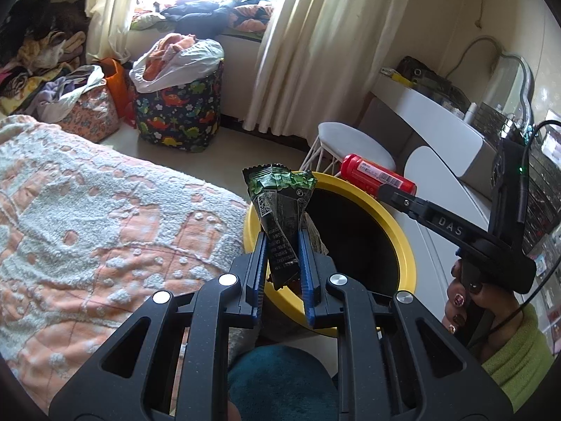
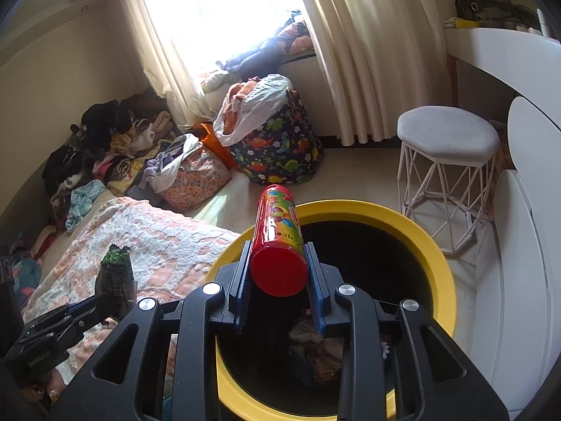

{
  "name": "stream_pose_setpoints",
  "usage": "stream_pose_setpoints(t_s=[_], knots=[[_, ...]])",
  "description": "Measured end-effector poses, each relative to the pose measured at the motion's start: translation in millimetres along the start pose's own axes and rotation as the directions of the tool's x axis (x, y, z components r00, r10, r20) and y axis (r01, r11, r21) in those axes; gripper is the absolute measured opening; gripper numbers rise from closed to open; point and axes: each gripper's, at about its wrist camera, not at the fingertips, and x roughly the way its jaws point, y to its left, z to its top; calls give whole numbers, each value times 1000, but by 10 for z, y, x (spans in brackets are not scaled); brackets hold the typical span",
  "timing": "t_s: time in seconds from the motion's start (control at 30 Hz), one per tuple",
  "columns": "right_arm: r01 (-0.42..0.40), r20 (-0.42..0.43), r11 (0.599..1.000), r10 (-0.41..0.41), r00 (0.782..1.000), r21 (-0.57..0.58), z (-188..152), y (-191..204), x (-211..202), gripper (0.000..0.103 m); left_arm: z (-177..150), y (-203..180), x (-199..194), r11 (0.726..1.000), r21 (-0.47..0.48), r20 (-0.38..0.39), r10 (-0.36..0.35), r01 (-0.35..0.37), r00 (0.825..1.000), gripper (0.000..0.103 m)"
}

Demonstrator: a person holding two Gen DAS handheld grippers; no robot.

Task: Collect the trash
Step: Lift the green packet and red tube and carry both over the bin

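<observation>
Your L gripper [image 1: 283,242] pinches a green snack wrapper [image 1: 280,210], nearly closed; R gripper [image 2: 278,263] clamps a red tube [image 2: 278,238] over the yellow-rimmed bin [image 2: 434,245].

Green snack wrapper [image 1: 280,207]: crinkled glossy foil-plastic. Red tube [image 2: 278,242]: shiny printed film, smooth plastic cap. Trash bin [image 2: 434,245]: smooth yellow plastic rim, dark inside. Both grippers [image 1: 283,259] [image 2: 278,273]: matt black plastic, blue ribbed pads, shiny metal screws. Bed cover [image 1: 105,217]: nubby tufted cloth. Stool [image 2: 448,133]: soft fabric seat, white wire frame.

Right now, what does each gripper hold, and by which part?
Left gripper pinches the green snack wrapper by its lower half; right gripper clamps the red tube near its capped end.
</observation>
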Motion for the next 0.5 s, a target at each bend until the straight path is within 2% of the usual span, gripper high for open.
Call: stream_pose_setpoints(t_s=[0.5], knots=[[37,-53,993,-31,998,108,-42,-380,31,27,-99,-343,301,994,100,-77,-40,47,996,12]])
